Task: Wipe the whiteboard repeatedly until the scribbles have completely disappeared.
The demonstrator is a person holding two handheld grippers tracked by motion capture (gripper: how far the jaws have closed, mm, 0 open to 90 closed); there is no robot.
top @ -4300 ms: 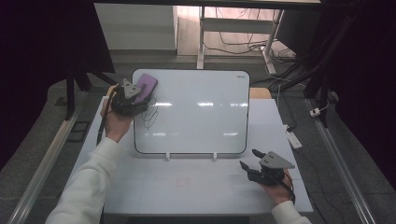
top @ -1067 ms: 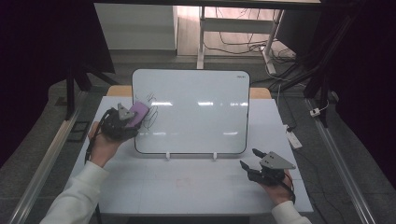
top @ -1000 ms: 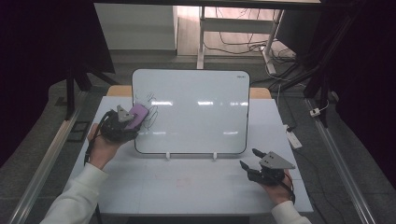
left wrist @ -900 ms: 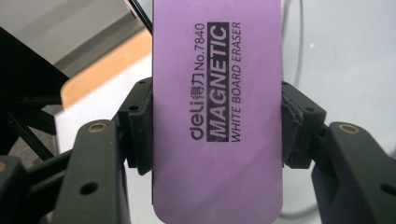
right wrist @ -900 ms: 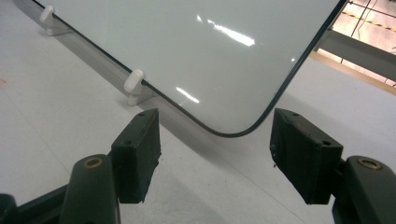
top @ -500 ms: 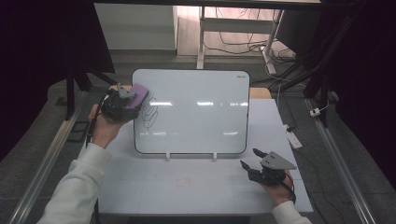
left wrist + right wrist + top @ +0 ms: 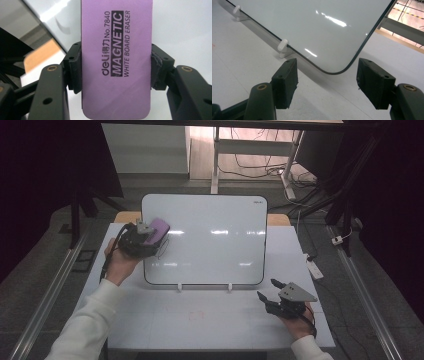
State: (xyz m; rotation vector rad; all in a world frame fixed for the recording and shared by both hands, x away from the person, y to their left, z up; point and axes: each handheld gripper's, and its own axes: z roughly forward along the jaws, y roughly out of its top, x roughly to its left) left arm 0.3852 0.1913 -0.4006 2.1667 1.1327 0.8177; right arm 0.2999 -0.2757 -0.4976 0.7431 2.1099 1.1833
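While the left gripper [image 7: 150, 234] is clamping the purple eraser [image 7: 159, 228] by its long edges, we are working at the left side of the whiteboard [image 7: 210, 245], where a dark scribble [image 7: 163, 247] is sitting just below the eraser. In the left gripper view the eraser [image 7: 116, 60] is standing lengthwise between the pads [image 7: 75, 68], its printed label facing the camera and the white board lying behind it. We are judging this to be the wiping step, with the marks at the left edge not yet cleared. Whether the felt face is pressing on the board at this instant we cannot tell. The next move is calling for laying the eraser flat on the board and sweeping it down over the scribble, keeping the grip firm so the block is not twisting out of the pads.

Moving rightward, the board is standing propped on two small white feet [image 7: 179, 287] on the white surface [image 7: 200, 320]. At the near right, the right gripper [image 7: 269, 292] is resting on the surface with its jaws apart and nothing between them; in the right gripper view they are framing the board's near right corner [image 7: 337, 71].
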